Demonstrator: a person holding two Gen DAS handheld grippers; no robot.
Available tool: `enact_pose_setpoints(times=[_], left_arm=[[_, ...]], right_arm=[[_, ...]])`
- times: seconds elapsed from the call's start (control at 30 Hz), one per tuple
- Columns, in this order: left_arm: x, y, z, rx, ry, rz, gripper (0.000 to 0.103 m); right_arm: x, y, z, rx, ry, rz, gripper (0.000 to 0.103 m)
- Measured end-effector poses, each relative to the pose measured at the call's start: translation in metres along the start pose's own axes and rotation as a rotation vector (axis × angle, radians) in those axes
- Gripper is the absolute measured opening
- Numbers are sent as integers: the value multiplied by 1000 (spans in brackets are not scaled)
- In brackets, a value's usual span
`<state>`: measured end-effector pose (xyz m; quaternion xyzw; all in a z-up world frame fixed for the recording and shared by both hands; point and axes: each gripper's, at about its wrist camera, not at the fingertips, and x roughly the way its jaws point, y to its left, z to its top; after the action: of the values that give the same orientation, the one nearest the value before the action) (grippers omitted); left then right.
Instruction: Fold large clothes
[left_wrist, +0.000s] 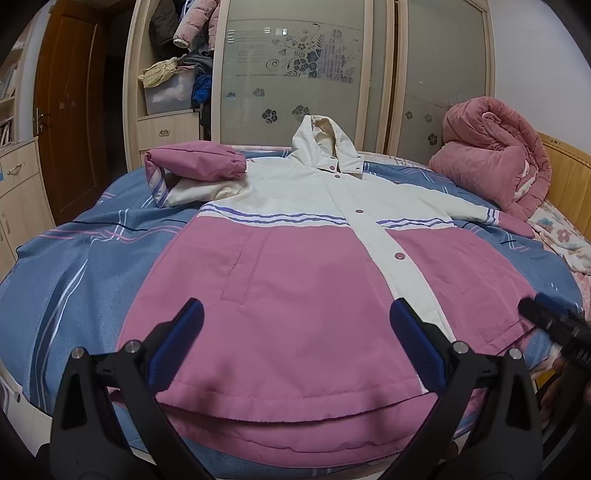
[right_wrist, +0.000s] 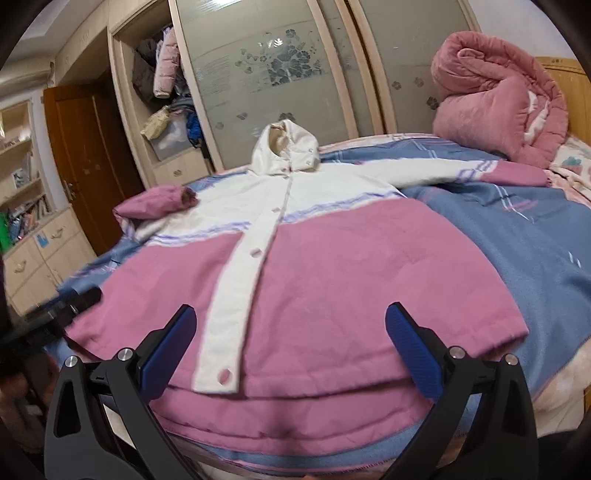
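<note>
Both grippers, left gripper (left_wrist: 295, 325) and right gripper (right_wrist: 290, 328), hover with fingers released over the jacket (left_wrist: 295, 266) hem at the bed (left_wrist: 74, 266) near edge.

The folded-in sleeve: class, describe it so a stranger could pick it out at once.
Start at the bed with the blue striped cover, where a pink and white hooded jacket lies face up. At its left shoulder, the folded-in sleeve doubles back, pink cuff pointing toward the hood. The other sleeve lies stretched straight out.
</note>
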<state>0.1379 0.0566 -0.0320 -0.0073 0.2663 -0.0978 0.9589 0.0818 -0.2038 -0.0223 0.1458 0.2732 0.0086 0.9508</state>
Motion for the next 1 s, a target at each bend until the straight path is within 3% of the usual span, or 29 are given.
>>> enact_pose_setpoints(times=[0.17,0.27,0.33,0.6,0.67,0.77,0.93,1.0], left_arm=[[-5,4,4,-18,-21,-4,101],[-7,8,7,-28,-32,-7,101],[-8,9,8,-27,-39,-4,101],[-7,12,8,-18,-43,-17,101],[-6,15,9,-20,-36,-19,101],[-3,21,10,-27,-29,-17,101],[-4,32,11,-49,-22,-16,101],[-4,36,12,-57,-23,-13,101]], right_arm=[[17,9,59,41,46,100,102],[48,17,100,111,100,233,102],[85,27,127,173,182,354,102],[247,82,174,389,409,506,102],[283,101,180,386,442,510,82],[336,129,183,375,491,497,68],[394,162,189,352,511,478,56],[409,169,189,367,525,474,55]])
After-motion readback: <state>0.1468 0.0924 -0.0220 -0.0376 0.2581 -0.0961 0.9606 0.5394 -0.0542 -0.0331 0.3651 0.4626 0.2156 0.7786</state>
